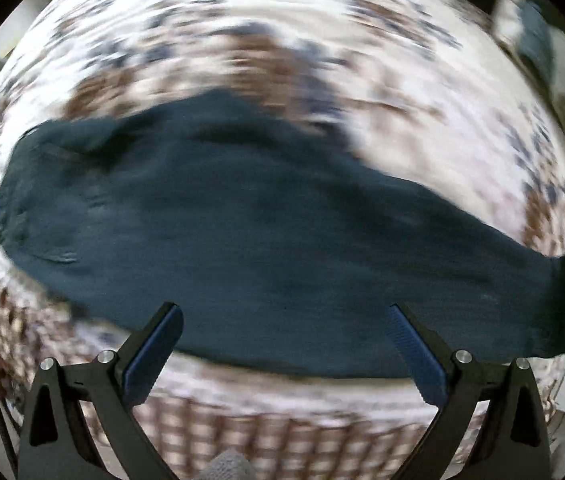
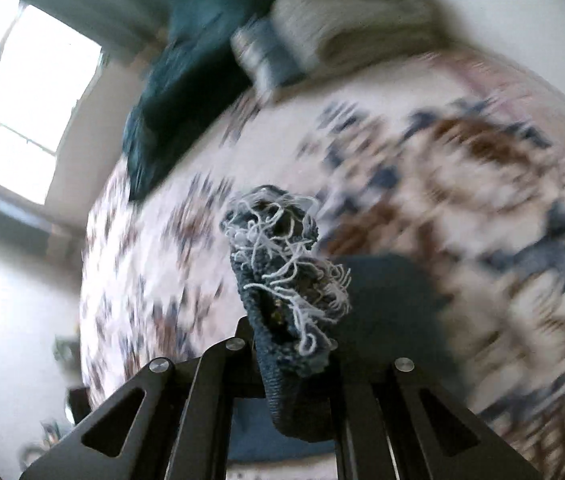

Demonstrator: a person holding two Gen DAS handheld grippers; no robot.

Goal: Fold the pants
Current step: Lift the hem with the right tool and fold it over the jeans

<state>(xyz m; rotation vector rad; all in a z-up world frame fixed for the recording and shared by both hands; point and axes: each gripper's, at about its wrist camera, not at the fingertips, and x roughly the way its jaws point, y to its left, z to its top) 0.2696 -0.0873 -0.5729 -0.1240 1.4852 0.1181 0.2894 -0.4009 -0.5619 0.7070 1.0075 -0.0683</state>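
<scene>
- Jaws of the right gripper (image 2: 282, 344) clench a frayed hem (image 2: 282, 264) of the pants, white threads spilling from the cut edge; the cloth bunches up out of the grip, right in front of the lens.
- Jaws of the left gripper (image 1: 282, 320) stand wide and released, nothing between the pads, pointing down over the pants (image 1: 242, 232).
- Pants lie dark teal across a patterned bedspread (image 1: 242, 20), long axis running from left to right in the left wrist view, the waist end seemingly at the left where a pocket seam shows, the leg narrowing to the right and lifting off at the frame's edge, probably toward the right gripper.
- The fold, as I judge it, turns on this: the right hand carries the hem end and must bring it along that long axis toward the waist; the left hangs over mid-leg, nearer the fold line.
- The left view gives the whole lay of the garment; the right view shows only the grasped hem, a window (image 2: 30, 92) and a heap of other clothes (image 2: 322, 20) beyond. Both are blurred.
</scene>
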